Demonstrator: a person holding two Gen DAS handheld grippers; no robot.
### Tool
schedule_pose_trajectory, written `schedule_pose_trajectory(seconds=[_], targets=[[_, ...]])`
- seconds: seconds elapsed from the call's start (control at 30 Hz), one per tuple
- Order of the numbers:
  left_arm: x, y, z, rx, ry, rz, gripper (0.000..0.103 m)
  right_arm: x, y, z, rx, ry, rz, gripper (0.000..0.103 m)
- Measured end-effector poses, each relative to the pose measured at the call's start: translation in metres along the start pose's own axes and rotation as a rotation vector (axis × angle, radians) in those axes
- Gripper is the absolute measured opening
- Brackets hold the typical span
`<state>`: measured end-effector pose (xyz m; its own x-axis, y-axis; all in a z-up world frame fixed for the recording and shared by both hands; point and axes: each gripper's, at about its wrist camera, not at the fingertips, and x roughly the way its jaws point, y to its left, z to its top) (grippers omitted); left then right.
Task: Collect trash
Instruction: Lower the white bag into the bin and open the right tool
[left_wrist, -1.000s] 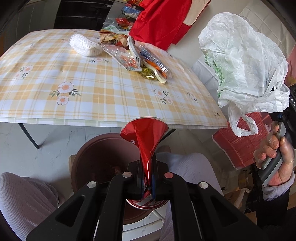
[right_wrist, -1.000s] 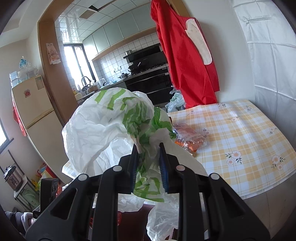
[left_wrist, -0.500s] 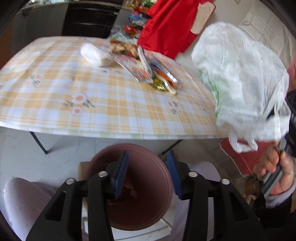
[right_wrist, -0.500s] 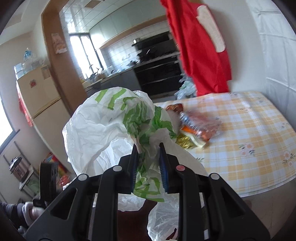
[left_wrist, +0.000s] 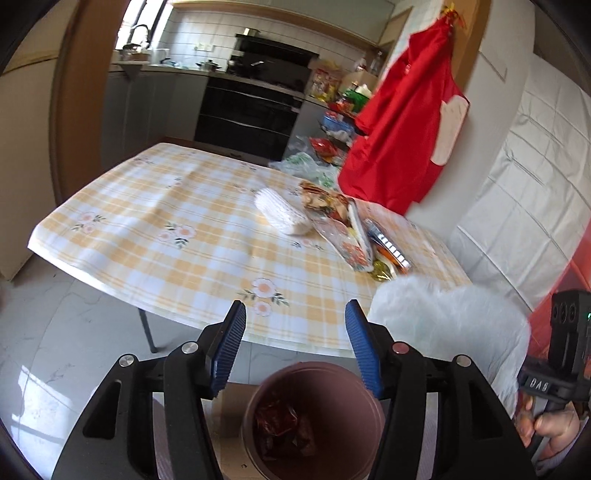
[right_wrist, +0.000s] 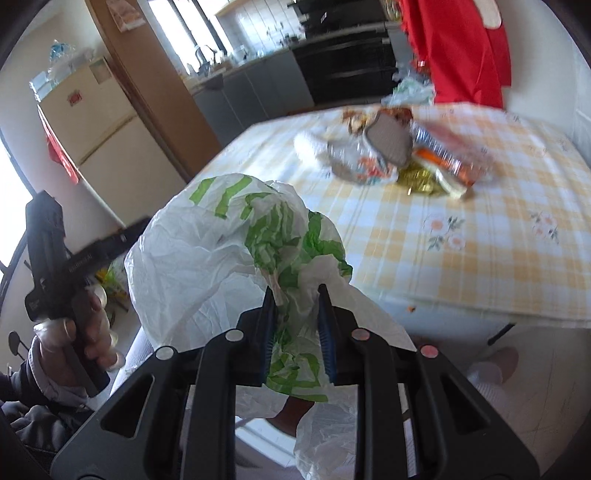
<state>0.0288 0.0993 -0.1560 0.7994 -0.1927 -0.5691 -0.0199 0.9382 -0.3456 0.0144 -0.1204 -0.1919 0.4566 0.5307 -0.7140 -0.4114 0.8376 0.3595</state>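
Left gripper (left_wrist: 295, 345): fingers spread wide, nothing between them; they have just been opening. It hangs above a brown bin (left_wrist: 314, 417) that stands on the floor in front of the near edge of the surface (left_wrist: 155, 236). Red crumpled wrapper (left_wrist: 284, 424) lies inside the bin, near the bottom.

Right gripper (right_wrist: 297, 325): fingers close together, pinching a bunched fold of a white plastic bag with green print (right_wrist: 236, 258). The bag balloons up and to the left above the fingers; a loose tail hangs below them. In the left wrist view the same bag (left_wrist: 443, 325) shows blurred at the right, just beside the bin and overlapping the near right corner of the surface.

Surface: yellow-and-white check cloth with flower prints. Remaining trash sits in a cluster toward its far right side: clear and printed snack wrappers (left_wrist: 343, 229), a gold foil scrap (left_wrist: 382, 271) at the near end of the pile, a white knitted item (left_wrist: 282, 216) touching the pile's left side. Rest of the cloth is bare.

A red garment (left_wrist: 402, 147) hangs on the wall behind the pile. Kitchen with a dark oven (left_wrist: 251, 114) in the background.

Person's hand (right_wrist: 77, 339) grips the left tool's handle, seen at the left of the right wrist view.
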Motion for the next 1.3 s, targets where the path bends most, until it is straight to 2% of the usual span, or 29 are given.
schedule_pose_trajectory(seconds=[0.13, 0.2, 0.27, 0.33, 0.4, 0.47, 0.6, 0.7, 0.8, 0.9, 1.07, 1.3], targets=[[-0.006, 0.014, -0.001, -0.032, -0.032, 0.061, 0.061, 0.024, -0.001, -0.012, 0.014, 0.108, -0.005, 0.027], [-0.005, 0.018, -0.003, -0.038, -0.034, 0.083, 0.063, 0.038, -0.003, -0.019, 0.037, 0.16, -0.004, 0.033], [-0.001, 0.021, -0.006, -0.027, -0.027, 0.096, 0.063, 0.049, -0.002, -0.023, 0.048, 0.201, 0.003, 0.047], [0.003, 0.024, -0.01, -0.024, -0.019, 0.1, 0.063, 0.056, 0.001, -0.025, 0.046, 0.226, 0.003, 0.056], [0.007, 0.027, -0.012, -0.031, -0.005, 0.098, 0.063, 0.061, 0.004, -0.025, 0.04, 0.24, 0.0, 0.06], [0.01, 0.029, -0.015, -0.036, 0.006, 0.097, 0.063, 0.064, 0.003, -0.024, 0.046, 0.243, -0.009, 0.07], [0.015, 0.028, -0.018, -0.034, 0.02, 0.095, 0.063, 0.065, 0.0, -0.023, 0.062, 0.257, -0.02, 0.075], [0.015, 0.027, -0.019, -0.029, 0.021, 0.093, 0.063, 0.062, -0.003, -0.021, 0.076, 0.236, -0.02, 0.075], [0.015, 0.024, -0.019, -0.015, 0.02, 0.096, 0.063, 0.055, -0.005, -0.016, 0.079, 0.189, -0.045, 0.083], [0.015, 0.021, -0.019, -0.007, 0.021, 0.097, 0.064, 0.044, -0.007, -0.011, 0.073, 0.128, -0.11, 0.093], [0.017, 0.017, -0.022, 0.008, 0.029, 0.095, 0.064, 0.03, -0.02, -0.006, 0.095, 0.039, -0.241, 0.097], [0.026, 0.018, -0.027, 0.014, 0.054, 0.095, 0.064, 0.024, -0.044, -0.008, 0.148, -0.007, -0.278, 0.097]])
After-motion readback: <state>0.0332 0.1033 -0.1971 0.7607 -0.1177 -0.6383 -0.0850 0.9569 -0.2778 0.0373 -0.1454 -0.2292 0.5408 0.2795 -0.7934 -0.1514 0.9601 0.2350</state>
